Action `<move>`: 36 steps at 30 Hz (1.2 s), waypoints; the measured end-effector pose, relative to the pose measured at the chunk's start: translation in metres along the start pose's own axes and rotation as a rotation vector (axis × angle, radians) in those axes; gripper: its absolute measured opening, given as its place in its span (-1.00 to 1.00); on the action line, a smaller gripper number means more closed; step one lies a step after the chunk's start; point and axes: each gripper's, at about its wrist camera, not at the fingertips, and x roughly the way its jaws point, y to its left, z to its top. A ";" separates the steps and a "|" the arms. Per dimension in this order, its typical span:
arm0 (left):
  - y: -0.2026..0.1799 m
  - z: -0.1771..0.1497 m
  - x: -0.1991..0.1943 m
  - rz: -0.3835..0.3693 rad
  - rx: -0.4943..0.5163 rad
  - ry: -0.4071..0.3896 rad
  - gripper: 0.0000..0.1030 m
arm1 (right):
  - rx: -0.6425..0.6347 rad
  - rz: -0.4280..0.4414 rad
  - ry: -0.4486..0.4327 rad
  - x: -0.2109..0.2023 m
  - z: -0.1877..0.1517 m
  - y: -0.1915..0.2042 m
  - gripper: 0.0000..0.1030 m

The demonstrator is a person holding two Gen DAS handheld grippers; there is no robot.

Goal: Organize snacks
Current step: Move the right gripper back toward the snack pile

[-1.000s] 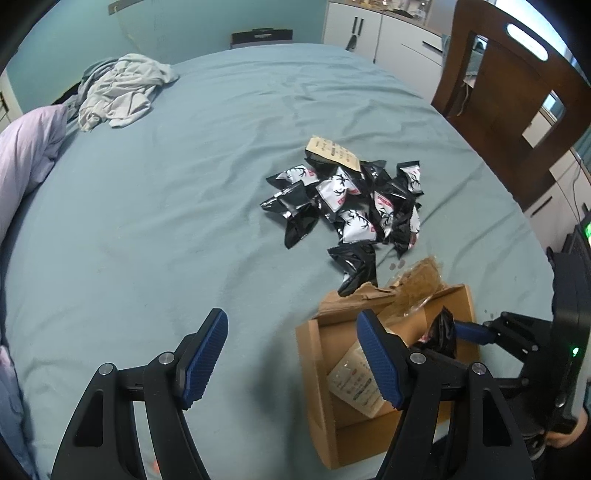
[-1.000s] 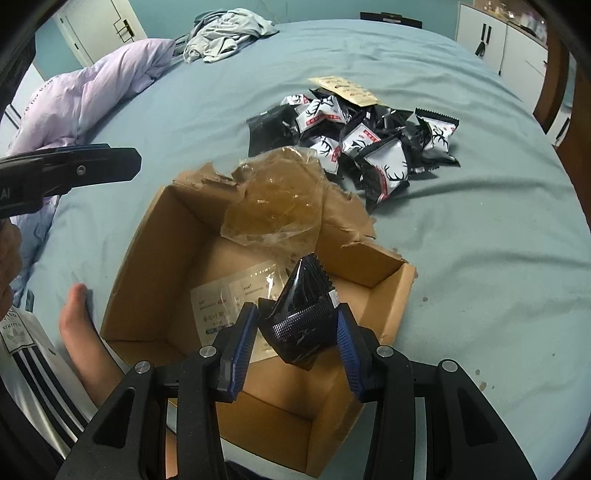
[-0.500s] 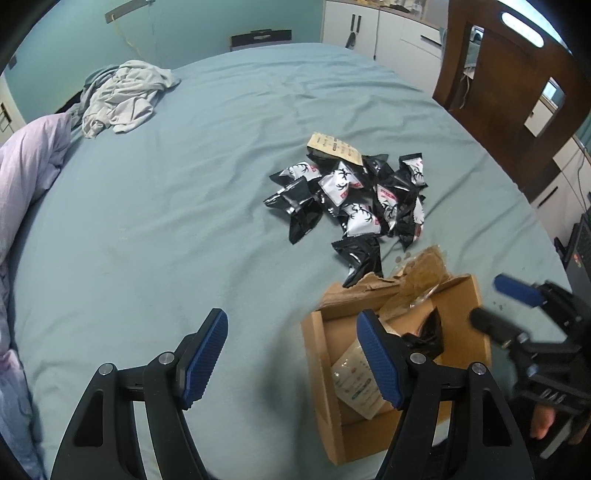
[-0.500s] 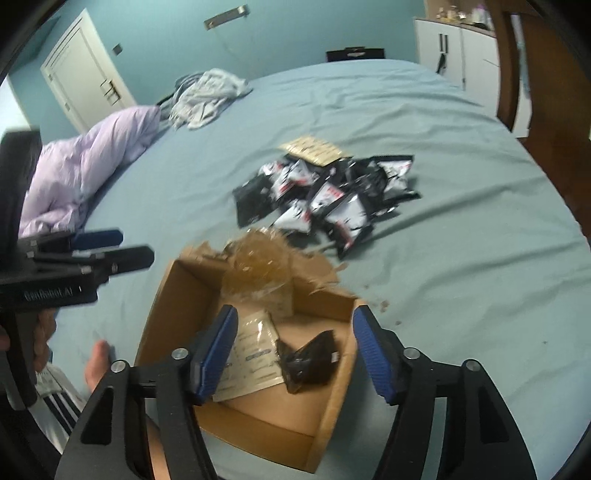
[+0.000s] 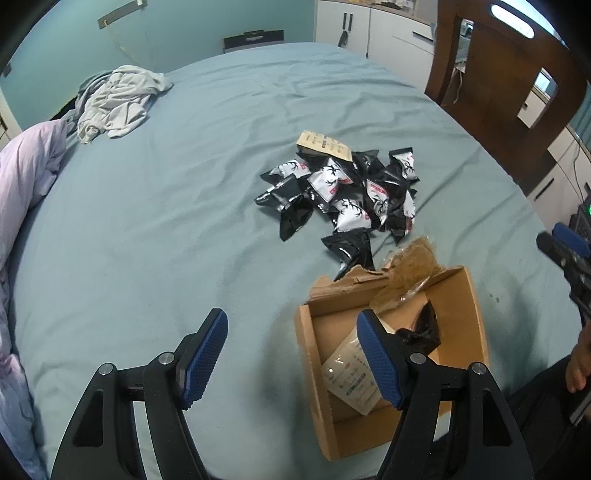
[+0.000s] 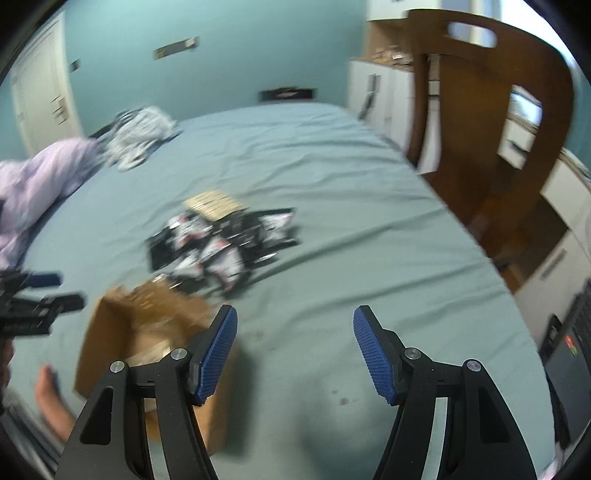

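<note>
A pile of black and white snack packets (image 5: 343, 195) (image 6: 225, 247) lies in the middle of the teal bed. Just in front of it stands an open cardboard box (image 5: 476, 314) (image 6: 107, 332) with torn flaps. Inside the box lie one black packet (image 5: 424, 328) and a clear printed bag (image 5: 347, 376). My left gripper (image 5: 291, 354) hovers open over the box's left wall, nothing between its fingers. My right gripper (image 6: 295, 350) is open and empty, raised to the right of the box, over bare sheet. It shows in the left wrist view at the right edge (image 5: 565, 243).
A lilac duvet (image 5: 22, 177) and a heap of grey clothes (image 5: 114, 103) lie at the bed's far left. A wooden chair (image 5: 498, 92) and white cabinets (image 5: 369, 26) stand to the right. A tan card (image 5: 325, 144) rests behind the pile. A person's bare foot (image 6: 48, 398) is near the box.
My right gripper let go of the black packet, which now lies in the box. It then opened wide, rose and swung right, away from the box. The left gripper stayed put.
</note>
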 end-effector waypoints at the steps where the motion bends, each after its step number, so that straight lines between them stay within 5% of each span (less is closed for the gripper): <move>1: -0.001 0.000 0.001 0.000 0.002 0.003 0.42 | 0.003 -0.011 -0.006 0.001 -0.001 0.002 0.25; 9: -0.008 -0.001 0.000 -0.006 0.018 0.006 0.42 | 0.018 -0.071 0.044 0.006 -0.007 0.019 0.25; 14: -0.010 -0.002 0.001 -0.004 0.027 0.009 0.42 | 0.034 0.045 0.112 0.015 0.002 0.016 0.25; 19: -0.011 -0.002 0.002 -0.020 0.020 0.021 0.42 | 0.014 0.005 0.101 0.019 0.008 0.021 0.25; 25: -0.013 -0.001 0.002 -0.026 0.020 0.023 0.42 | 0.082 0.138 0.167 0.036 0.012 0.005 0.25; 36: -0.017 0.002 0.000 -0.037 0.034 0.021 0.43 | 0.063 0.149 0.175 0.063 0.032 0.002 0.25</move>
